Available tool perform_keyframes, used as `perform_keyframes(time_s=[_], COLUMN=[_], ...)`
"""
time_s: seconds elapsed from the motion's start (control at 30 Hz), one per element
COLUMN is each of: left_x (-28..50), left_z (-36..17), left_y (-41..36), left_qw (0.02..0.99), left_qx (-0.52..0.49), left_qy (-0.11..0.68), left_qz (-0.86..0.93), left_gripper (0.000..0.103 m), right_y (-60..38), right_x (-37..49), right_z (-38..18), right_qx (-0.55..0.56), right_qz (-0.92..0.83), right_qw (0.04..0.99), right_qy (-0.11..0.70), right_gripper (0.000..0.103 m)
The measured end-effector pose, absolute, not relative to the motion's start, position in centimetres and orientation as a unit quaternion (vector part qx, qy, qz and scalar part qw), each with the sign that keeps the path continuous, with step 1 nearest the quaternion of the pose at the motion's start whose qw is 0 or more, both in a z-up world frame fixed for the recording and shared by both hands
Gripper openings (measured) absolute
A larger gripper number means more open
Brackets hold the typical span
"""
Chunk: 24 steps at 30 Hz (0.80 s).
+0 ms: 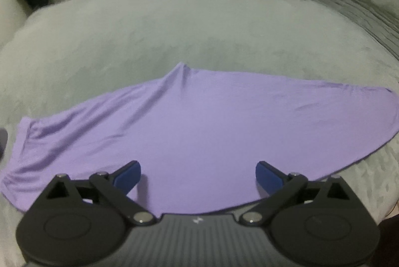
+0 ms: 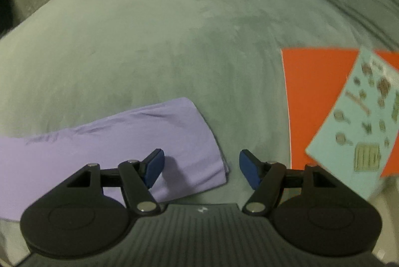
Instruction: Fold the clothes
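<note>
A lilac garment point(image 1: 199, 132) is seen laid flat on the grey bed point(image 1: 174, 25), nothing pinched. Above it, the left tool point(image 1: 198, 176) and right tool point(image 2: 202, 167) are held spread; an edge must likely be gripped next for a fold.

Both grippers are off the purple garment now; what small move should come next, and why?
Probably lower the right gripper onto the purple garment's short end and pinch it. The garment lies flat as a long band on the grey bedcover, both grippers stand open with nothing between their fingers, and that end sits just below the right one.
</note>
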<state>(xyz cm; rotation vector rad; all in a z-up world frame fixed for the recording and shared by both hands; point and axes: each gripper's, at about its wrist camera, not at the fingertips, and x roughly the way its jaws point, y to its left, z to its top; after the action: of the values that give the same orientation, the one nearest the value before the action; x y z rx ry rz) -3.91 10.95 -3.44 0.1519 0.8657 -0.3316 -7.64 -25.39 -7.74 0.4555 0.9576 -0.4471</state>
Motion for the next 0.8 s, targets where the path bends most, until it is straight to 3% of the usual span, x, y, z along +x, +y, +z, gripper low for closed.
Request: perform_keyframes(time_s=[0.37, 0.47, 0.8], left_x=[-4.1, -4.2, -4.3], left_z=[-2.7, -2.6, -2.8], left_y=[10.9, 10.7, 11.1], left_qw=[0.891, 0.891, 0.893], left_qx=[0.016, 0.012, -0.004], left_qy=[0.424, 0.423, 0.415], left_qz=[-0.16, -0.166, -0.172], left_gripper=[0.099, 0.099, 0.1], right_y=[-25.3, -24.7, -22.9], right_x=[-9.1, -9.0, -8.2], right_z=[-7.6, -7.4, -8.6], right_qx=[0.372, 0.361, 0.289], right_qz=[-0.272, -0.29, -0.325], right_qw=[0.782, 0.78, 0.806], right_qy=[0.42, 0.421, 0.401], right_gripper=[0.069, 0.061, 0.065])
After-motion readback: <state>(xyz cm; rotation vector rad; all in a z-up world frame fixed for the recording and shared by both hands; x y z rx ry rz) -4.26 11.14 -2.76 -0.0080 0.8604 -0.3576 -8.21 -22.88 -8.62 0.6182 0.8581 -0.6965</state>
